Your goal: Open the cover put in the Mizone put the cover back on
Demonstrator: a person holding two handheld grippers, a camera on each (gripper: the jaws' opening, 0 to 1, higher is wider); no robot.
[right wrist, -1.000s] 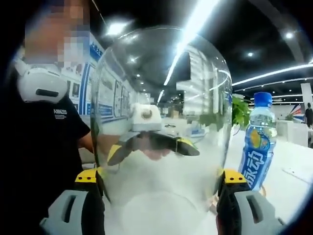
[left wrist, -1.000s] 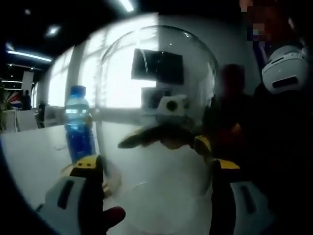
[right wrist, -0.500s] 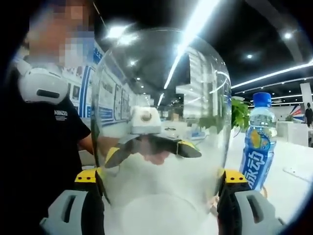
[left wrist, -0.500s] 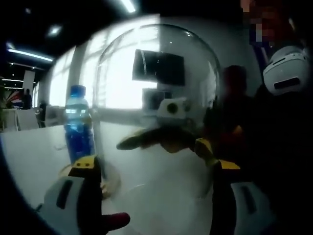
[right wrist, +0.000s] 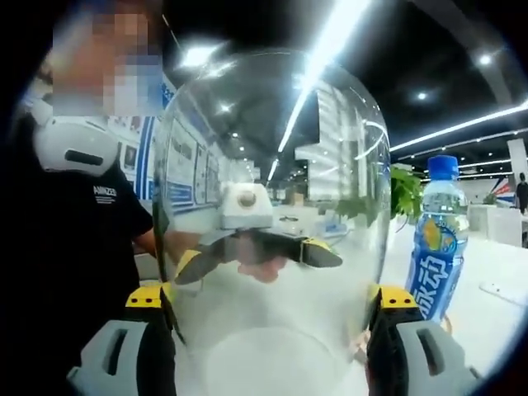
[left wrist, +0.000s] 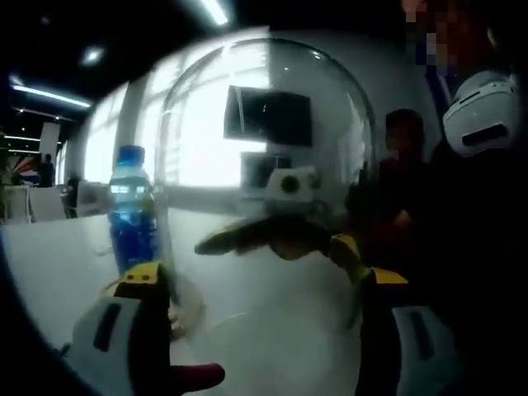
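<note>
Cover [right wrist: 272,206], a clear glass dome, is gripped btwn both my tools, left tool [left wrist: 256,285] and right tool [right wrist: 276,301] closed on opposite sides, so it lifts level. Mizone bottle [right wrist: 433,247] stands on tabletop [right wrist: 487,318] at 3 o'clock, waiting to go under.

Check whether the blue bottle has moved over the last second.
No. In the right gripper view the bottle stands at the same spot against the white table and the plant behind.
</note>
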